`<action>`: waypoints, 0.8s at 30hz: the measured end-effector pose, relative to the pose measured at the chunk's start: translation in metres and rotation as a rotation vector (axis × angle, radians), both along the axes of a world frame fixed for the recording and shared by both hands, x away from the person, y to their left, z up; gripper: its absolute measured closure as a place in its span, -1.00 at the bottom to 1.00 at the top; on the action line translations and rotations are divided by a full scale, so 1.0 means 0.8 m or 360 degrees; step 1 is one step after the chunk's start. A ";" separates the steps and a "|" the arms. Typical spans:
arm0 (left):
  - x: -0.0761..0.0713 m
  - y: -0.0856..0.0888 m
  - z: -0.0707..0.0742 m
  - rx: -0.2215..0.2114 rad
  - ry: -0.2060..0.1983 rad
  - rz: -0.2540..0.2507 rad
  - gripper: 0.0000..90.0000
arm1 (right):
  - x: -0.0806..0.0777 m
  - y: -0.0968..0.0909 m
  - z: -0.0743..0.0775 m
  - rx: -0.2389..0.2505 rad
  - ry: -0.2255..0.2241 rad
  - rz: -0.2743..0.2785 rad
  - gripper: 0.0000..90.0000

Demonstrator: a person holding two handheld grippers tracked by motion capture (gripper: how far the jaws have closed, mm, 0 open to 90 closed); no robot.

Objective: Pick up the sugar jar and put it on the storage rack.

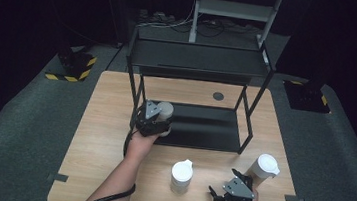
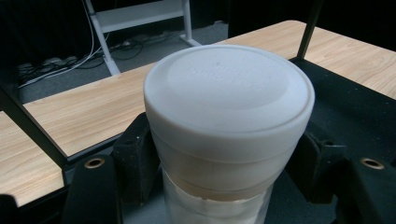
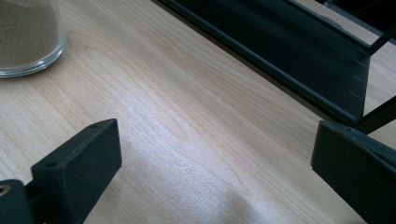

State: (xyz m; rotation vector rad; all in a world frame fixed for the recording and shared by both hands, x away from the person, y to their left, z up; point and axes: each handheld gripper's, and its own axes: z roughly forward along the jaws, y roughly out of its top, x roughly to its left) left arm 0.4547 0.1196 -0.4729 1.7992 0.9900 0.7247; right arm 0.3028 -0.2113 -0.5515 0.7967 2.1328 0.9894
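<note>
My left gripper [image 1: 160,123] is shut on a white-lidded jar [image 1: 165,112] at the left front of the black shelf's lower tray [image 1: 208,131]. In the left gripper view the jar [image 2: 229,126] stands upright between both black jaws, its pale lid towards the camera and clear glass below. My right gripper [image 1: 225,186] rests near the table's front right with its jaws wide open and bare wood between them [image 3: 210,154]. Two more white-lidded jars stand on the table: one in the front middle [image 1: 181,176], one at the right [image 1: 264,169]. A jar's glass base [image 3: 28,37], filled with brownish powder, sits in the right gripper view.
The black two-level shelf [image 1: 201,57] stands at the back of the wooden table [image 1: 102,138]; its legs and lower tray edge [image 3: 289,70] lie ahead of my right gripper. A white stand and cables [image 1: 201,12] sit on the floor behind.
</note>
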 end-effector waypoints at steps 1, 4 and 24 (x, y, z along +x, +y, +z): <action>0.001 0.000 -0.001 0.0004 0.0006 0.0003 -0.24 | 0.000 0.000 0.000 -0.0001 -0.0001 0.0000 -0.97; 0.002 0.001 -0.003 0.0000 0.0011 0.0007 -0.24 | 0.000 0.000 0.000 -0.0002 -0.0002 0.0000 -0.97; -0.002 0.001 -0.006 0.0010 0.0010 0.0002 -0.24 | -0.001 0.000 0.000 -0.0004 -0.0006 -0.0001 -0.97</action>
